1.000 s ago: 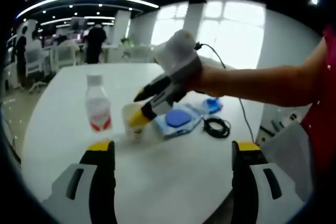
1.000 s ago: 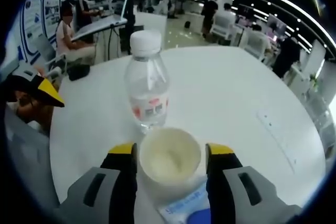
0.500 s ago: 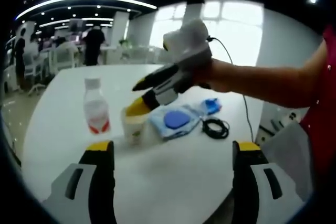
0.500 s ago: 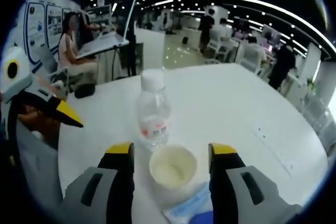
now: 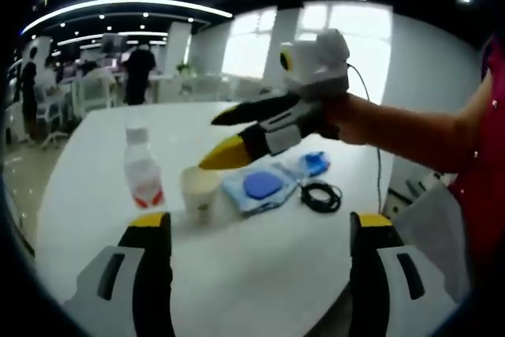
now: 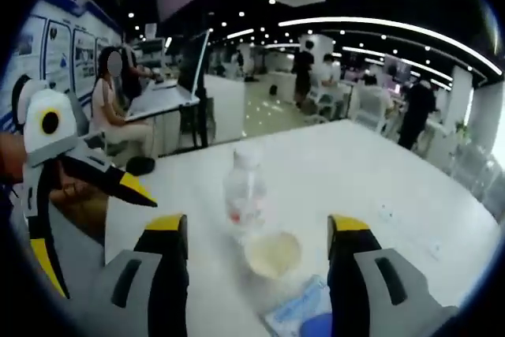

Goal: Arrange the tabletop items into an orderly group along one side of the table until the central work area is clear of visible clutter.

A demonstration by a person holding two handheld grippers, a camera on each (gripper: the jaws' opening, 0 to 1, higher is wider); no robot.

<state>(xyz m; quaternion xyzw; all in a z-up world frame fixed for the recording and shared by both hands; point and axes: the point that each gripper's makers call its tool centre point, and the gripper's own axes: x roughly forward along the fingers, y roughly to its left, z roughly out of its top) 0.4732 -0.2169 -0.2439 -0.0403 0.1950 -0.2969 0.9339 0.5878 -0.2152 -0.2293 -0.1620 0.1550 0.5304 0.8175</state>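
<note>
My right gripper (image 5: 225, 133) hangs mid-frame above the paper cup (image 5: 200, 192), jaws spread, empty. Cup, water bottle (image 5: 141, 172) and wipes pack (image 5: 260, 186) sit clustered. Left gripper (image 5: 256, 234) spread, idle.

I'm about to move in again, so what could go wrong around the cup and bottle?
The paper cup stands close beside the upright water bottle, so a wide approach by the open right gripper may topple either. The wipes pack lies against the cup and could drag it. The coiled cable might snag.
</note>
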